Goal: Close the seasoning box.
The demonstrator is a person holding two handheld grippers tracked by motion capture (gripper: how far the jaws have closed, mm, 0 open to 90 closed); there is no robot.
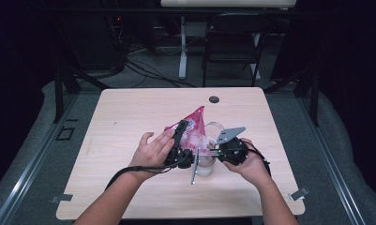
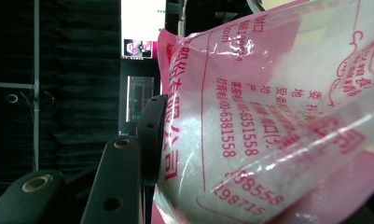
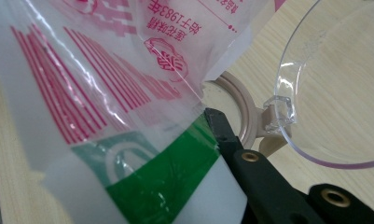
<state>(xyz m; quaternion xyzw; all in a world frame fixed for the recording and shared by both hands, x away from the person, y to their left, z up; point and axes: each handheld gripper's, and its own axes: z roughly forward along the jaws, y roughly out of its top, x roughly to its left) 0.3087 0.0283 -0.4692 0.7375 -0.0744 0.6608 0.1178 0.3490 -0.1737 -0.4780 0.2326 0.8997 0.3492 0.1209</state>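
A pink and clear plastic bag (image 1: 195, 123) of white granules hangs tilted over a clear jar (image 1: 206, 165) at the middle of the wooden table (image 1: 129, 122). My left gripper (image 1: 181, 129) is shut on the bag's side. In the left gripper view its left finger (image 2: 149, 135) presses against the printed bag (image 2: 278, 116), and the other finger is hidden behind it. My right gripper (image 1: 213, 151) is shut on the bag's lower corner. In the right gripper view one black finger (image 3: 222, 133) pinches the green-printed bag corner (image 3: 166, 172) above the jar's beige rim (image 3: 244, 109), and the clear hinged lid (image 3: 334, 93) stands open.
A small black round grommet (image 1: 214, 99) sits near the table's far edge. Beyond the table stand a black folding chair (image 1: 232, 40) and a white desk leg (image 1: 182, 47), with cables on the floor. Bare wood lies to the left and right of the hands.
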